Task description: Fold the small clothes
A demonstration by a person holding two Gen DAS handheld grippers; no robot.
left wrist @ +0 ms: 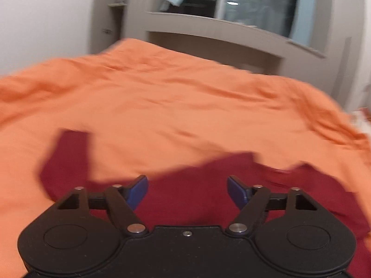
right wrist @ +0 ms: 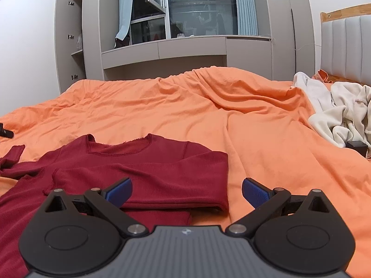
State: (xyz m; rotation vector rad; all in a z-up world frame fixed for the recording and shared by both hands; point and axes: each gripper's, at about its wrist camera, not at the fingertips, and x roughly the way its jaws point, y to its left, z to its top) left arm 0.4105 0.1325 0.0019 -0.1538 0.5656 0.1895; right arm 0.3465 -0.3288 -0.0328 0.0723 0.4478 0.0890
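Fingers are gaping wide on the left gripper [left wrist: 187,191] and right gripper [right wrist: 187,192]; soft, light red shirt [right wrist: 143,164] is likely wanting sleeve-cuff or hem pinches.

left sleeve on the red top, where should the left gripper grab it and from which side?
Judging by the pose, take the cuff end of the left sleeve, which lies stretched out flat on the orange sheet, clear of the body of the red top. Bring the left gripper, now open, from above with one finger slid under the cuff edge. That view is blurred, so the edge is approximate.
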